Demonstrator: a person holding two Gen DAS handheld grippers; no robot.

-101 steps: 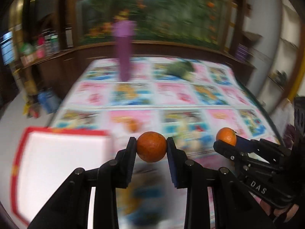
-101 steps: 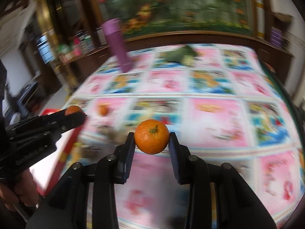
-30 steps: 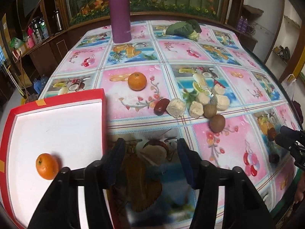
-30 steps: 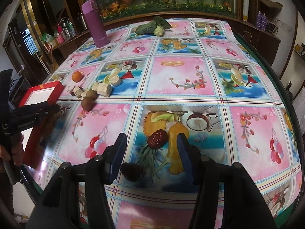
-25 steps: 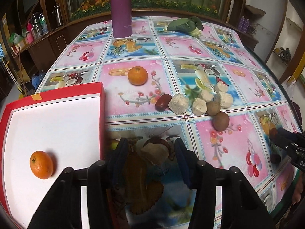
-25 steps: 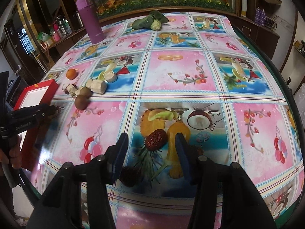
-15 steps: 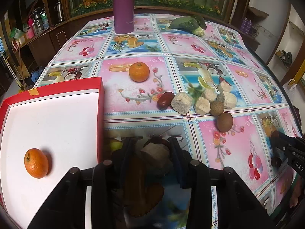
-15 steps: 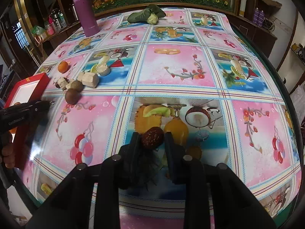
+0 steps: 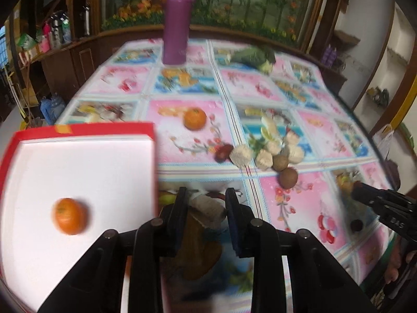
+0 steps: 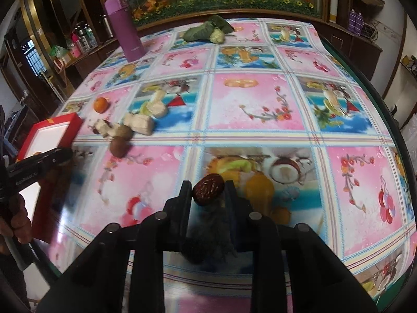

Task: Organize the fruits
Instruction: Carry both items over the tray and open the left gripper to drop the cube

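Observation:
My left gripper (image 9: 207,198) has a pale beige chunk (image 9: 208,208) between its pads, and its jaws are closing on it, just right of the red tray (image 9: 78,133). One orange (image 9: 69,216) lies in the tray's white inside. My right gripper (image 10: 208,186) is shut on a red date (image 10: 208,189) near the table's front. A darker date (image 10: 194,250) lies beneath its fingers. Mid-table are a second orange (image 9: 194,118), several pale chunks (image 9: 241,155), two brown round fruits (image 9: 286,177) and another date (image 9: 223,152).
A tall purple flask (image 9: 177,23) and a green leafy vegetable (image 9: 252,54) stand at the table's far side. The fruit-print tablecloth (image 10: 260,104) covers the table. Dark wooden cabinets surround it. A hand (image 10: 13,219) holds the left gripper's handle.
Both grippers closed: the left onto the pale chunk, the right onto the red date. The left wrist view has shifted and is blurred. The right gripper stayed put.

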